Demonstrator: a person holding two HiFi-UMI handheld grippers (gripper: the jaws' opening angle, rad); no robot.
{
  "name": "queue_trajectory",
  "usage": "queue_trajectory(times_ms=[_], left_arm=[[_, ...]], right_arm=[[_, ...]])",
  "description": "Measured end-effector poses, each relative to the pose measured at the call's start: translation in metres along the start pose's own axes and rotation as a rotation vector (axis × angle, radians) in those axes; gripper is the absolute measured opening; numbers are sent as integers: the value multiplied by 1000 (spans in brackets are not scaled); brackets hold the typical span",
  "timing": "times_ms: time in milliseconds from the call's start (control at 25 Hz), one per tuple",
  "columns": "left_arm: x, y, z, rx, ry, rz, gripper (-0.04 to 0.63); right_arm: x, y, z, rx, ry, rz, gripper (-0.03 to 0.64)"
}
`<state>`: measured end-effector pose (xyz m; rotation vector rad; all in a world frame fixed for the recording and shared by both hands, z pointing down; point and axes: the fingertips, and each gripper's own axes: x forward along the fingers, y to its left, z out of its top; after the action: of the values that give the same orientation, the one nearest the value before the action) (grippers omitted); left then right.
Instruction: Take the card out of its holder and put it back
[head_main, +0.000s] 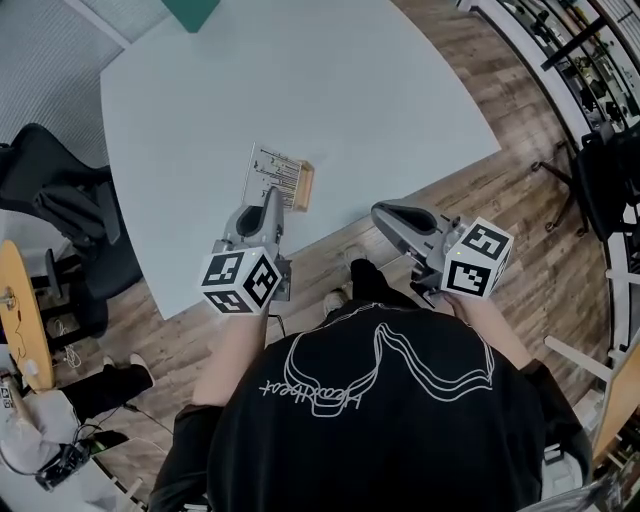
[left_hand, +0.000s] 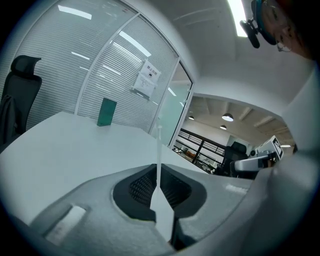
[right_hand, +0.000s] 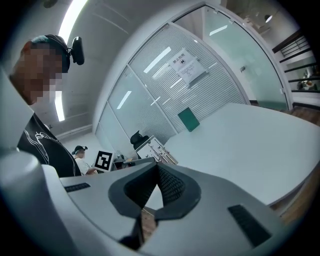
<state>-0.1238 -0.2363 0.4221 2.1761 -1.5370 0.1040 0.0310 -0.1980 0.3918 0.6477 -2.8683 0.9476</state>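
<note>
The card stands on edge at the wooden holder, mid-frame on the table, with its long axis running up-frame. The left gripper pinches its near edge. The right gripper, lower right, is closed and empty.

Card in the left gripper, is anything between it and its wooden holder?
Nothing visible does. The card, clamped in the left gripper, is right beside the wooden holder in the head view.

I have bare worktop to pass over ahead, with the wooden holder near its front edge and a green block at the far edge in my way.
</note>
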Motion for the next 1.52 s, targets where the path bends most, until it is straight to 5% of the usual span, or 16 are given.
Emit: queue_trajectory(times_ms=[1520], left_arm=[[31, 23, -34, -33, 76, 62, 25]], right_arm=[[10, -24, -18, 72, 32, -17, 9]])
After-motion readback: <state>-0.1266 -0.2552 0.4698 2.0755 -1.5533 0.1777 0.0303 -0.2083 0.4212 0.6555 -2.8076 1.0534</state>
